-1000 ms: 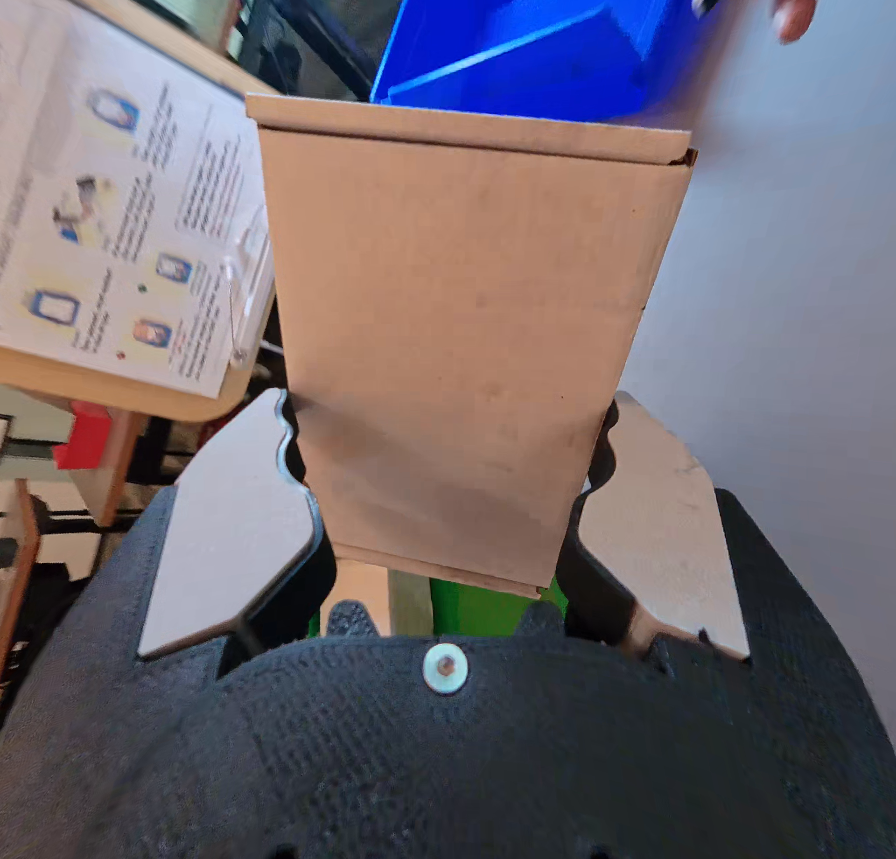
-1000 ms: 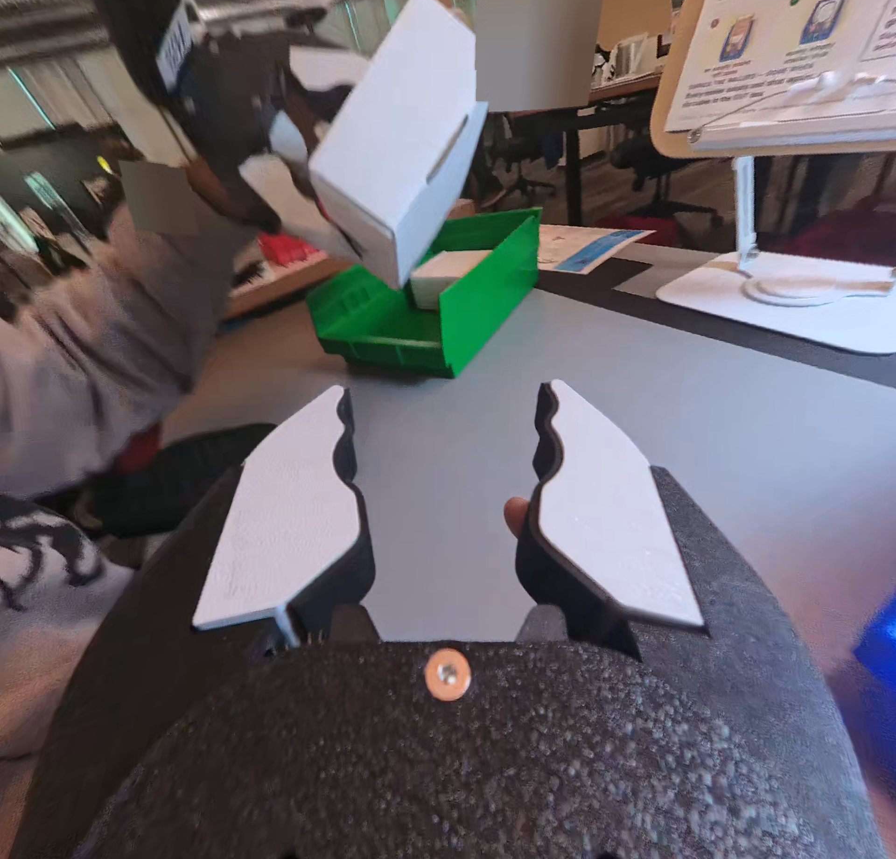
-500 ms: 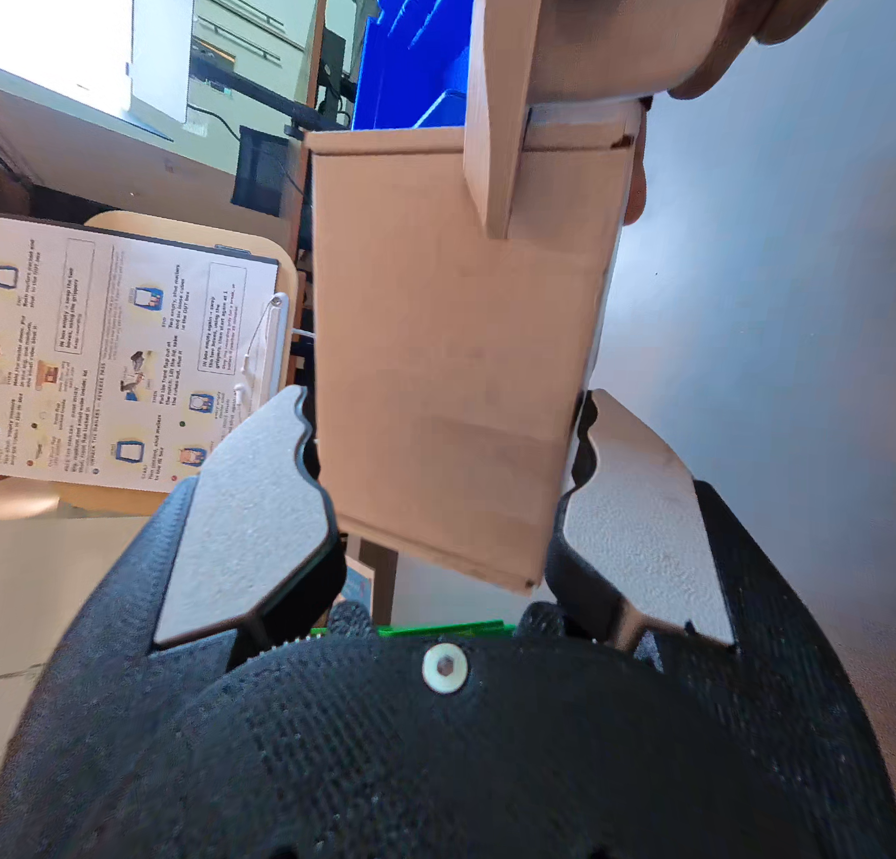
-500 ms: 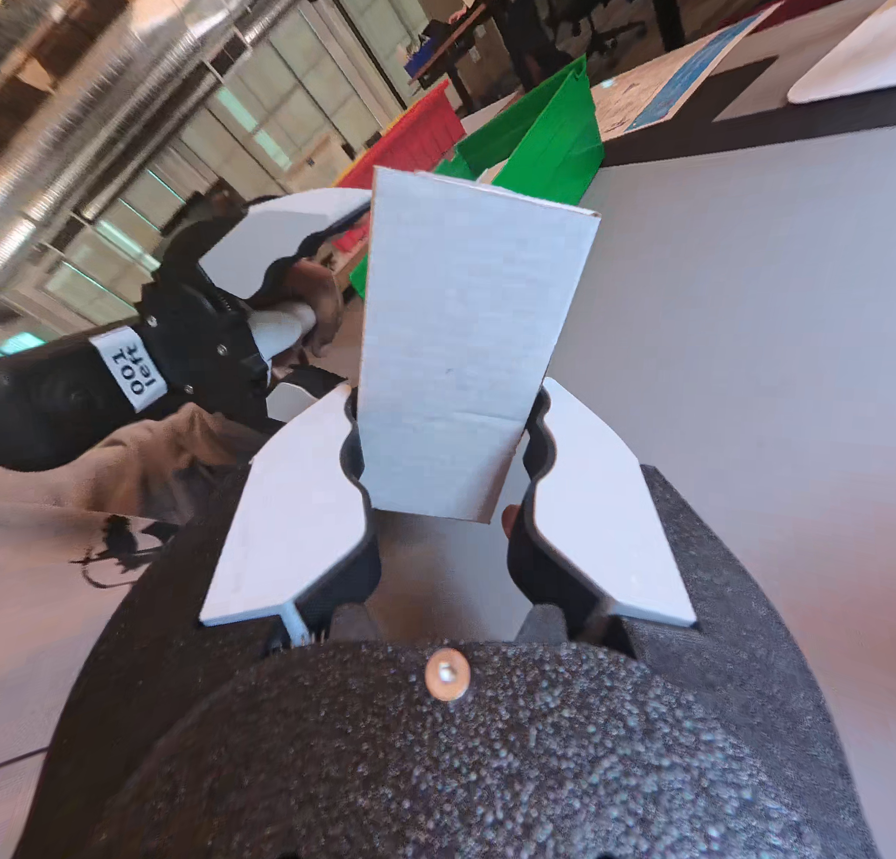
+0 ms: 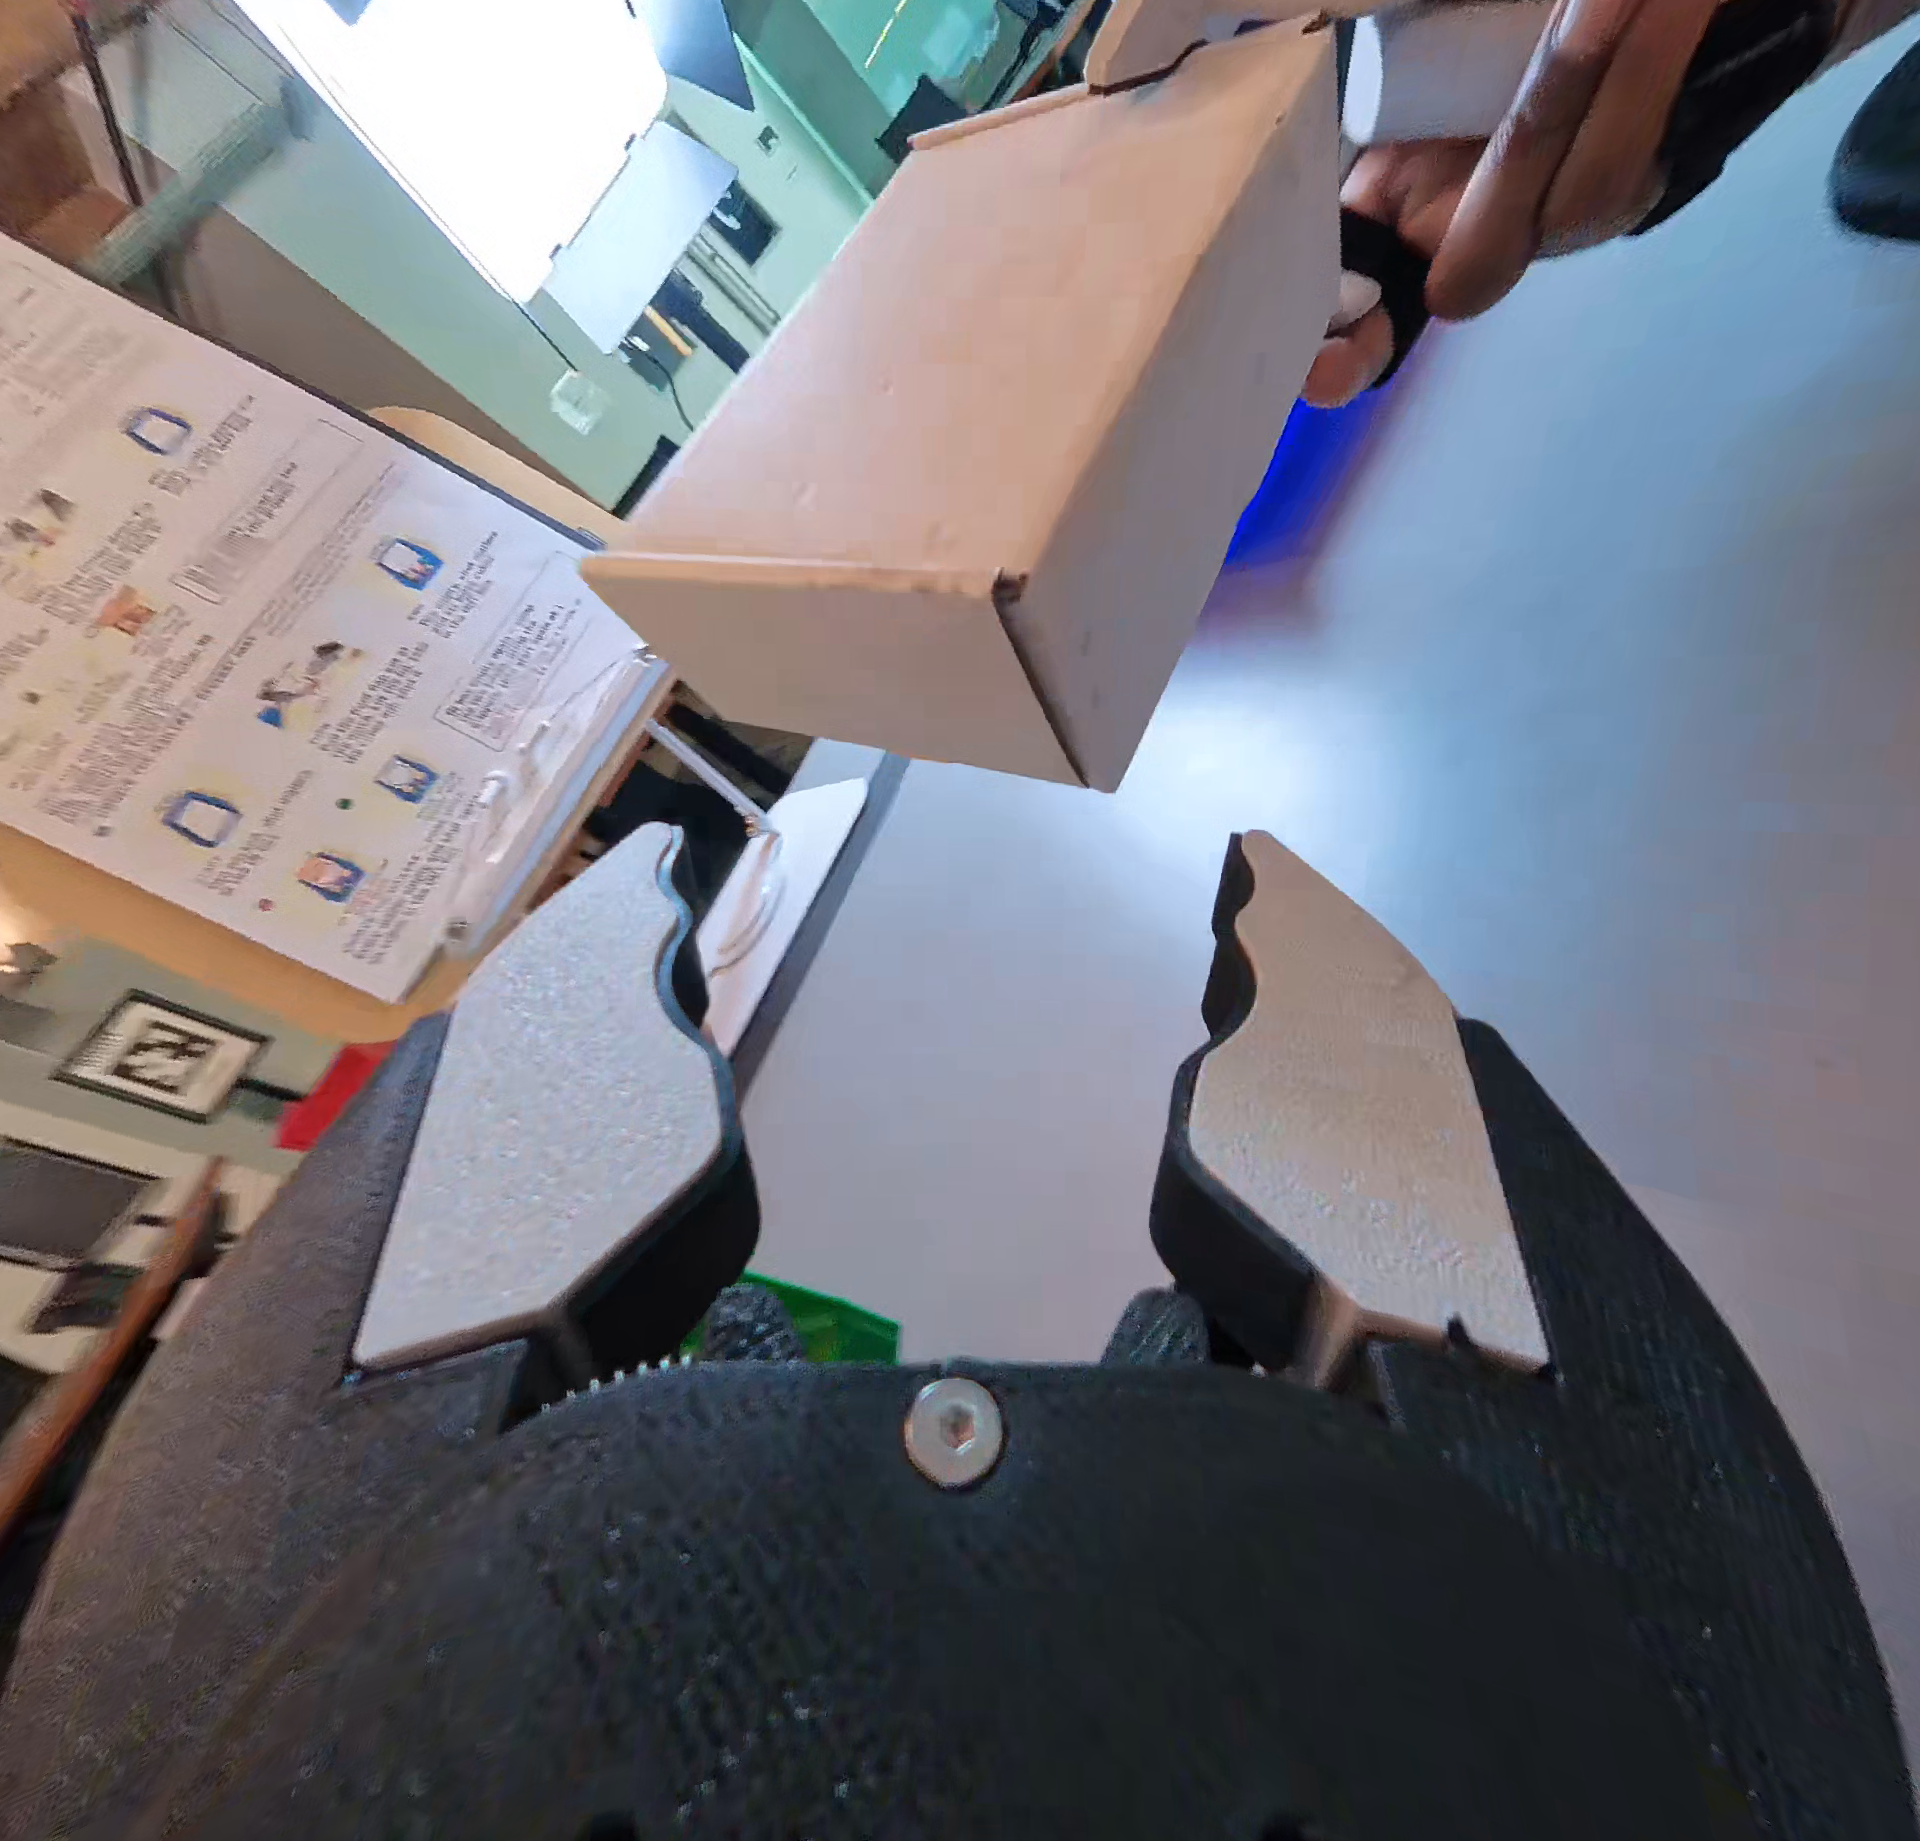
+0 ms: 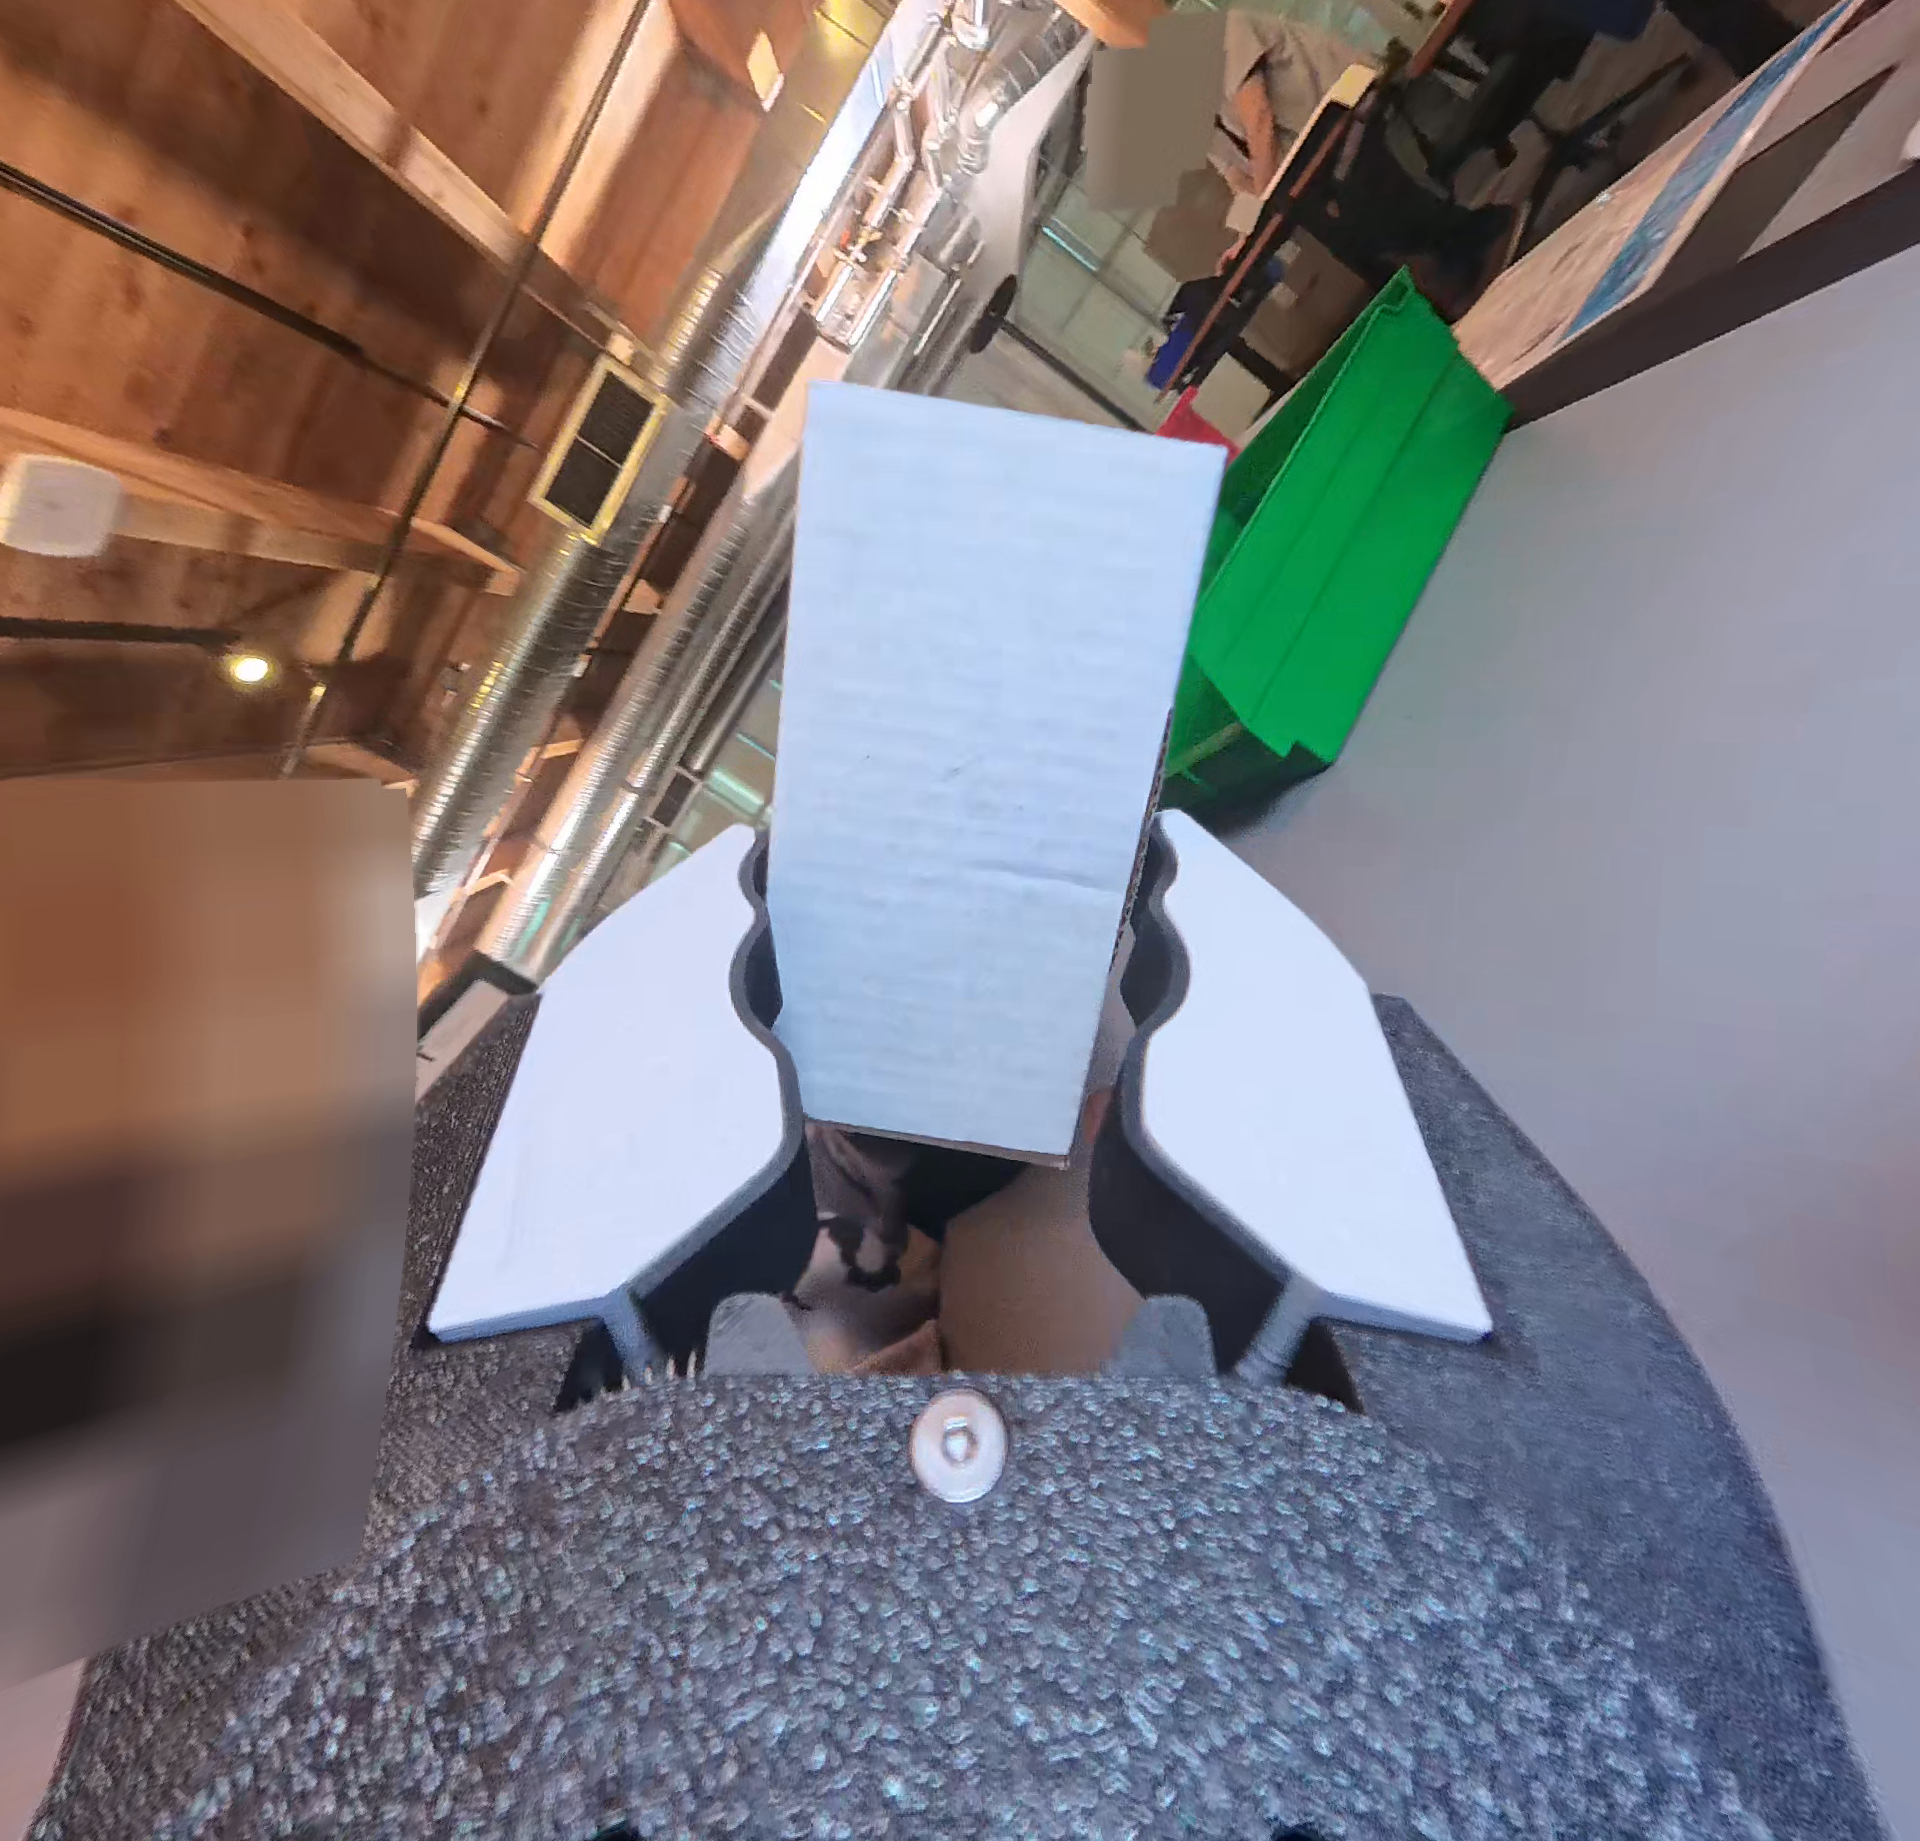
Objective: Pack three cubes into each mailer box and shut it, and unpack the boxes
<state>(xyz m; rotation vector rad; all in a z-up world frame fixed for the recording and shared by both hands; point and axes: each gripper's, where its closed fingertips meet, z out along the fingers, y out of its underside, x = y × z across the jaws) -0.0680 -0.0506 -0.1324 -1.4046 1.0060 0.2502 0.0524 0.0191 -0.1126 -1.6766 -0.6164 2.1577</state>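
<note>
A closed white mailer box (image 5: 997, 420) hangs in the air above the grey table (image 5: 1558, 752) in the left wrist view. The other gripper and a hand (image 5: 1538, 108) hold it at its far end. My left gripper (image 5: 951, 846) is open and empty, just below the box and apart from it. In the right wrist view my right gripper (image 6: 956, 856) is shut on the same box (image 6: 977, 752), which stands up between the fingers. No cubes show.
A green bin (image 6: 1340, 555) stands on the table beyond the box. An instruction sheet on a stand (image 5: 260, 648) is at the left. A blurred blue patch (image 5: 1278, 482) shows behind the box. A blurred patch covers the left of the right wrist view. About 15 cm separates my left fingertips from my right.
My left gripper has opened and let go of the box, which passed to my right gripper. The right gripper closed on it and the box now tilts away from the left gripper.
</note>
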